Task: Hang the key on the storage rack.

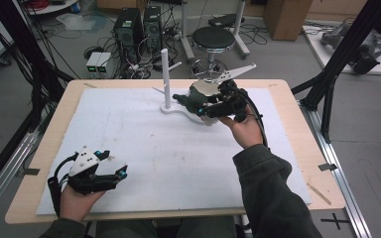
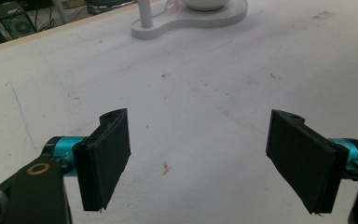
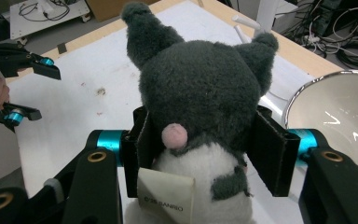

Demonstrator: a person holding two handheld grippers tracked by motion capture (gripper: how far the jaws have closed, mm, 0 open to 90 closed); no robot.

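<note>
nearby, white post stand (image 1: 166,105), metal bowl (image 3: 335,112) beside clamped plush toy (image 3: 200,102)

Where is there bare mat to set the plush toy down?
The white mat is bare between the left gripper and the white stand. It is crowded around the stand and bowl, where the right gripper holds the plush toy.

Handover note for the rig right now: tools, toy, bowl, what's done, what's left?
Right tool: shut on the dark plush toy, held up above the mat beside the metal bowl.
Left tool: open, nothing between its pads, low over the white mat near the table's front left.
White stand with post: at the mat's far side.
Done: toy gripped.
Left: probably set the toy in the bowl, then release.
</note>
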